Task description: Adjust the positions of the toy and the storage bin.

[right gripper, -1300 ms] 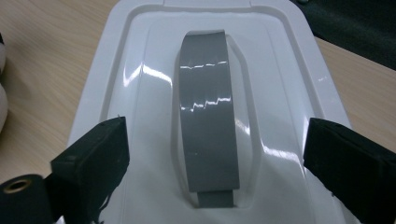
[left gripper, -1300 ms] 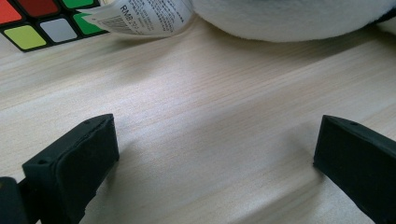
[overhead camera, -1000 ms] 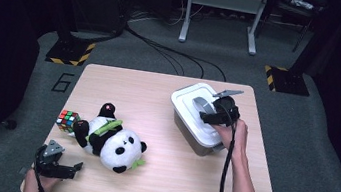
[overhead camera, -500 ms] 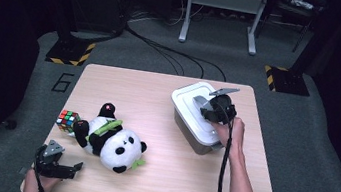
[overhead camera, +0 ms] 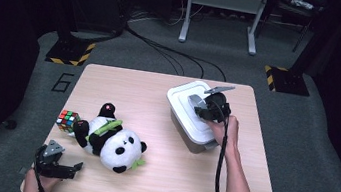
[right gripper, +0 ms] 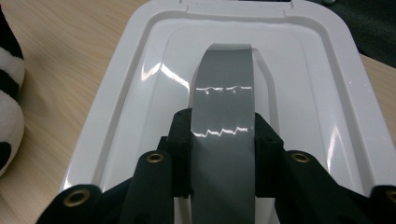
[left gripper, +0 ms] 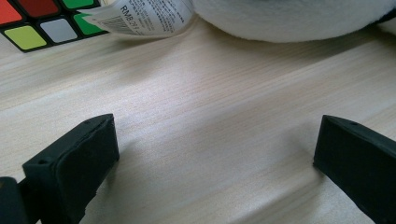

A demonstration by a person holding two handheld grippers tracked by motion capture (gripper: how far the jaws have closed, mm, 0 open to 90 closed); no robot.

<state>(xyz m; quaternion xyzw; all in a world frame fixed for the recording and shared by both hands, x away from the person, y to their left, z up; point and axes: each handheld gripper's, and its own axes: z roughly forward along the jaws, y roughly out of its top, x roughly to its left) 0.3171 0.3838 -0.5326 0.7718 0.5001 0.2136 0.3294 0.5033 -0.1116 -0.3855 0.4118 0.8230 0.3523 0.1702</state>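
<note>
High view: the right gripper [overhead camera: 205, 112] sits on the white lid [overhead camera: 186, 98] of a box [overhead camera: 188, 138] at about two o'clock on the bench [overhead camera: 172, 177], its fingers closed on the grey handle [overhead camera: 194, 101] that arches over the lid's middle. They have just been closing, with that handle between them. The person's right hand [overhead camera: 224, 129] rests on the box's near edge, the cable trailing back along the forearm. The left gripper [overhead camera: 79, 166] lies low at about seven o'clock, near the bench's front edge, its fingers spread wide and pointing toward three o'clock — nothing between them. A plush panda [overhead camera: 114, 141] lies on its back just above that gripper, and a colour cube [overhead camera: 67, 120] sits at the panda's nine o'clock side, near its dark paw.

Left gripper view: two black fingers [left gripper: 70, 163] rise from the bottom corners, far apart, with bare wood grain between them. They touch no object. At twelve o'clock the panda's white fur fills the top edge, with a printed fabric tag [left gripper: 140, 16] lying beside it; the colour cube shows at eleven o'clock, apart from the fingers.

Right gripper view: the fingers [right gripper: 180, 140] press on both sides of the grey handle strap — one at each edge, the strap running straight up between them toward twelve o'clock. The white lid spreads around it, seated on the box, and a bit of the panda shows at nine o'clock.
</note>
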